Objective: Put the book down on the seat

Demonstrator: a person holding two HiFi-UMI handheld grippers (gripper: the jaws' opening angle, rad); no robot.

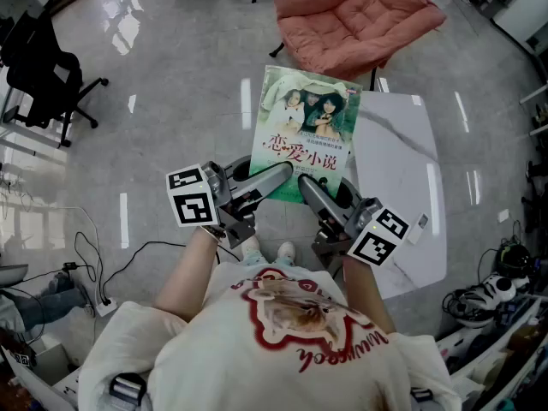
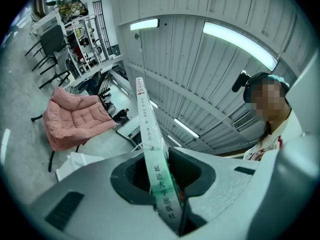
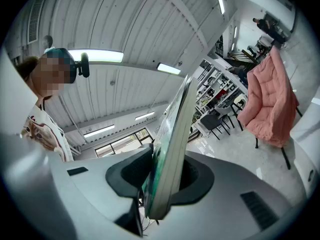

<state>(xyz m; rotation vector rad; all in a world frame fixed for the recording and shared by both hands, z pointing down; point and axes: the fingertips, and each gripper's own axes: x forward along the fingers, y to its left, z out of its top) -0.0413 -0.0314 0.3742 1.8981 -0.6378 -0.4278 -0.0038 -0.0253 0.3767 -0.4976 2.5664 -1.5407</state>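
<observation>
Paperback book (image 1: pixel 306 131) is being clamped at its near edge by the left tool (image 1: pixel 278 178) and right tool (image 1: pixel 310 188), the pink cushioned chair (image 1: pixel 355 20) sitting at twelve o'clock.

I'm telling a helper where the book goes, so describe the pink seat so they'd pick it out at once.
On the glossy grey floor, look just past the far end of the white table with grey veins. The seat there is a wide, salmon-pink chair with a quilted cushion on thin dark legs. Its soft pink padding sets it apart from the black office chair off to the left.
</observation>
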